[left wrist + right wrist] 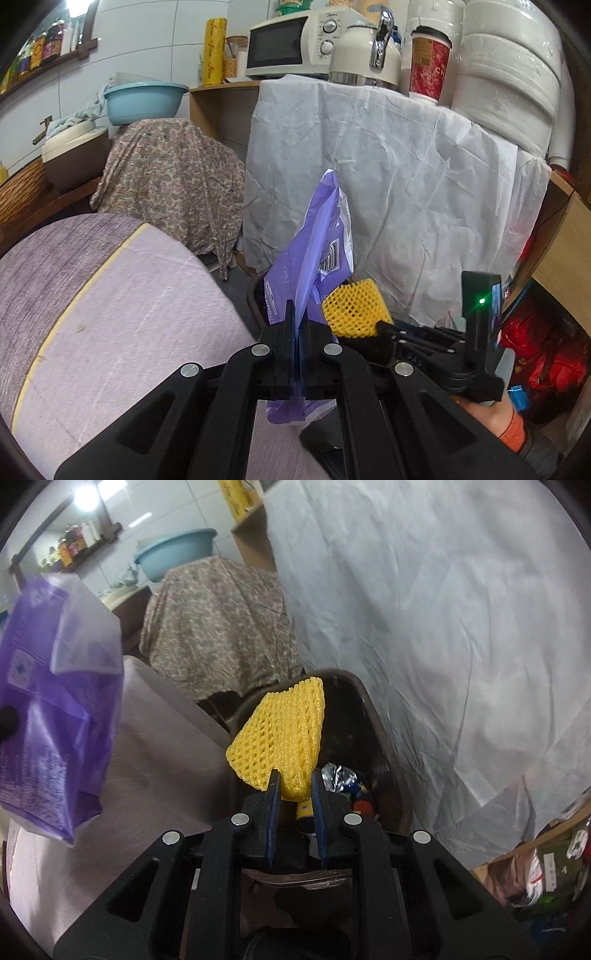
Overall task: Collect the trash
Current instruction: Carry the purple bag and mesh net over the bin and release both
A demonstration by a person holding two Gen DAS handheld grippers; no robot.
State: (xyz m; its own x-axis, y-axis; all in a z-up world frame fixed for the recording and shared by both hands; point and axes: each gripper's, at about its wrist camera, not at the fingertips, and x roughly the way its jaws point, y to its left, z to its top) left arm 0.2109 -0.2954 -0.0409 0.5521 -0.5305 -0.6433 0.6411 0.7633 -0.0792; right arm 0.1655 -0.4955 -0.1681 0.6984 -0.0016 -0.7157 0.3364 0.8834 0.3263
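Right gripper (293, 786) is clamped on the yellow foam net (279, 731), bin (373, 716) just beyond its tips. Left gripper (297, 317) pinches the purple wrapper (317, 236). Both look featherlight and squishy, so edge grips seem fine.

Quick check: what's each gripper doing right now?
Left gripper: shut on the purple plastic bag.
Right gripper: shut on the yellow foam net.

Both wrist views look down, sharing the bin (373, 716).

One purple wrapper (314, 243), one foam net (280, 731)
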